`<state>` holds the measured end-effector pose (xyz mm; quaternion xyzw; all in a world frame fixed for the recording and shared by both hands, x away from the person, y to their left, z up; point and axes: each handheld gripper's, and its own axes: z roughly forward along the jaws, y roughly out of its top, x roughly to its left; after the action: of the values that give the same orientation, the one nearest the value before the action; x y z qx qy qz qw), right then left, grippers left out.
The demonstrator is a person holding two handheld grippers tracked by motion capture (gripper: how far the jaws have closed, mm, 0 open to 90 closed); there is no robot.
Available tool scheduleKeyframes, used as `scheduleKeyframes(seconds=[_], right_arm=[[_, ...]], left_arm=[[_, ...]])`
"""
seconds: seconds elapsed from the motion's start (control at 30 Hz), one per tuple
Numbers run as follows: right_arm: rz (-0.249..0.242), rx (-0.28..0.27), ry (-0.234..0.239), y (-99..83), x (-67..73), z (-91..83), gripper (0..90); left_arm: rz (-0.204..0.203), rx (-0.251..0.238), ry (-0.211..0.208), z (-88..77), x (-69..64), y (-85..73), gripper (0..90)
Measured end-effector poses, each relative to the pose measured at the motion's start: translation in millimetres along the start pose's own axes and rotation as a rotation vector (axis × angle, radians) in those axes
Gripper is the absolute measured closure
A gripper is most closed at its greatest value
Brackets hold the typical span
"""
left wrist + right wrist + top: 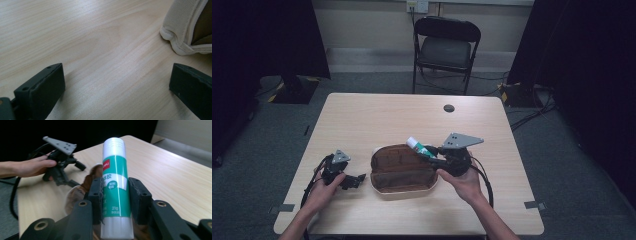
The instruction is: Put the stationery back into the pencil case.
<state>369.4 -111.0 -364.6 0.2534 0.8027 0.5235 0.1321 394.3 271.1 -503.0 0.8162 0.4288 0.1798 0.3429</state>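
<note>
A white and green glue stick [115, 187] stands clamped between the two black jaws of my right gripper [115, 200]. From above, the glue stick [420, 147] pokes out leftward over the far right rim of an open pouch [398, 170], brown inside with a cream edge. My right gripper [432, 153] hovers at that rim, held in the person's right hand. My left gripper [357, 180] rests low on the table left of the pouch, jaws wide apart with bare wood between them. A cream corner of the pouch [185, 27] lies just beyond its right jaw.
The wooden table [377, 115] has a dark round grommet [449, 108] near its far edge. A black folding chair [446, 50] stands behind the table. Black cables trail from both grippers off the near edge. Dark curtains flank the room.
</note>
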Motion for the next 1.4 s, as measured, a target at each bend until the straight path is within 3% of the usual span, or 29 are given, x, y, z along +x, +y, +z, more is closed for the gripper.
scheduleKeyframes(seconds=[0.33,0.67,0.87,1.4], right_arm=[[-0.035,0.09,0.079,-10.9,18.4,37.1,66.4],[-0.045,0.201,0.095,-26.2,16.6,74.7,66.3],[-0.039,0.237,0.087,-33.0,13.8,83.0,66.3],[-0.016,0.266,0.079,-40.2,7.9,96.2,62.6]], left_arm=[[0.0,0.0,0.0,0.0,0.0,0.0,0.0],[0.0,0.0,0.0,0.0,0.0,0.0,0.0],[0.0,0.0,0.0,0.0,-0.1,-0.1,0.0],[0.0,0.0,0.0,0.0,-0.1,0.0,0.0]])
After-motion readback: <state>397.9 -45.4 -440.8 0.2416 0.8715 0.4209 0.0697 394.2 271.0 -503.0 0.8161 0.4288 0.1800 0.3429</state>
